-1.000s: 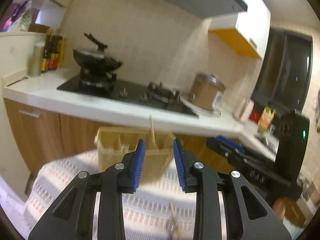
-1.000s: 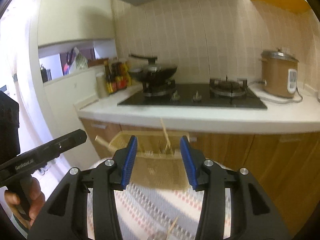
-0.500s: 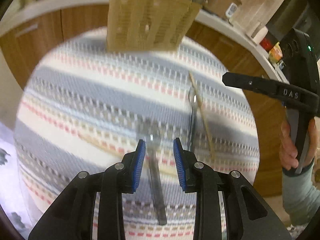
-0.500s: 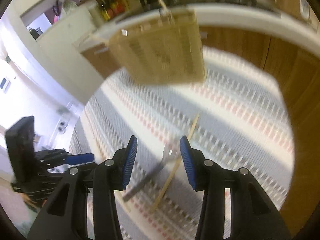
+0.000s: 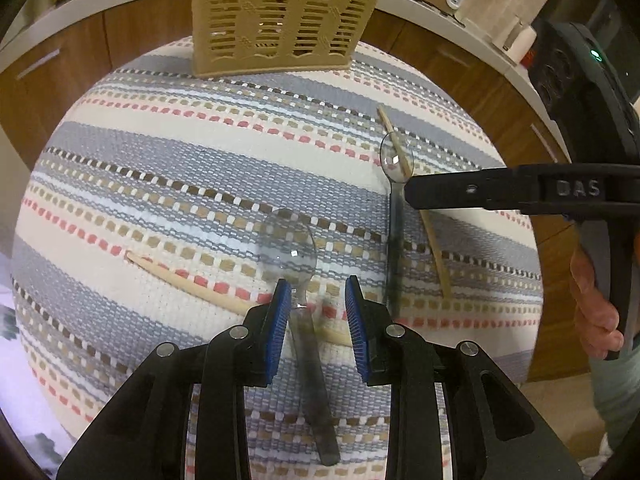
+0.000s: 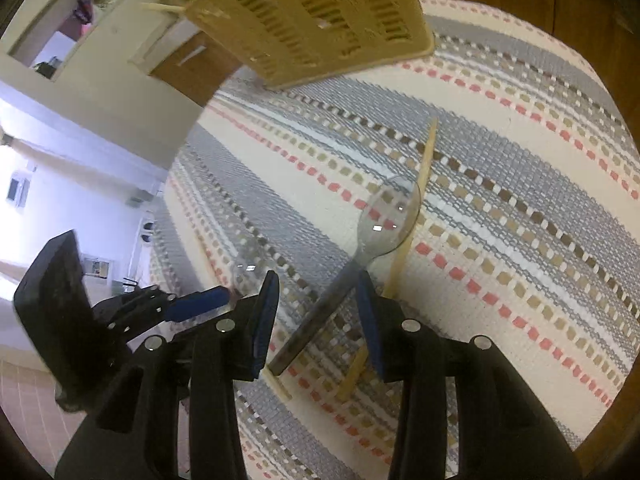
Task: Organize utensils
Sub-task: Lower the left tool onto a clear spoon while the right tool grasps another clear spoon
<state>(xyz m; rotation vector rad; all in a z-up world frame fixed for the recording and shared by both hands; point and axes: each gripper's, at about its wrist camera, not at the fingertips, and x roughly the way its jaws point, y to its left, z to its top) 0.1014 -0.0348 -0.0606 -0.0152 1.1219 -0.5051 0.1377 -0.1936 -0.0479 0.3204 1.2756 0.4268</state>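
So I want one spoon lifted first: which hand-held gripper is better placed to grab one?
Probably the right hand-held gripper: its closing jaws straddle a clear spoon's handle squarely. The left hand-held gripper straddles the other spoon off-centre, over a chopstick.

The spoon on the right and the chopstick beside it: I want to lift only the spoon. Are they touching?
Touching. In the right wrist view the chopstick passes under the rim of the clear spoon; the left wrist view shows them overlapping too.
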